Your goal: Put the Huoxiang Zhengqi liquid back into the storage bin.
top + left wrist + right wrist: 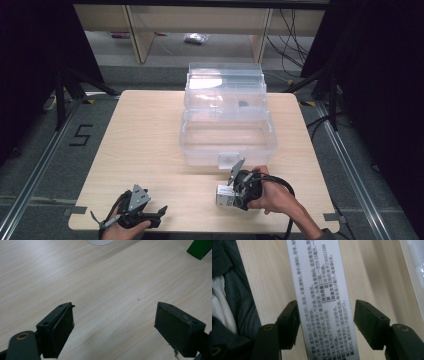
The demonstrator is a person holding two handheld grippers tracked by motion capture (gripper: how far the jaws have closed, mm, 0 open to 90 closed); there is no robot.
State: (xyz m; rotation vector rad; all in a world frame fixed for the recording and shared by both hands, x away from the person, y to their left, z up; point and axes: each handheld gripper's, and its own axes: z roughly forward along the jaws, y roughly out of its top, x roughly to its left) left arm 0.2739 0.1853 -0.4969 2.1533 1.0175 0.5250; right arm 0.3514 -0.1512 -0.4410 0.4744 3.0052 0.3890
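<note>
A small white box (220, 192) lies on the wooden table (145, 145) near its front edge, right of centre. In the right gripper view the white box (319, 277) shows a long face printed with black text. My right gripper (228, 196) straddles it: the box stands between the jaws, the left pad (291, 322) right at its edge, the right pad (368, 322) a small gap away. My right gripper (325, 315) is open. My left gripper (161, 214) rests at the front left of the table. My left gripper (115, 322) stands wide open over bare wood.
A clear plastic storage box (186, 145) sits mid-table just beyond the right gripper, its lid (225, 82) tipped open at the back. A green object (200, 248) shows at the far right in the left gripper view. Dark clothing (237, 302) lies left of the right gripper's jaws.
</note>
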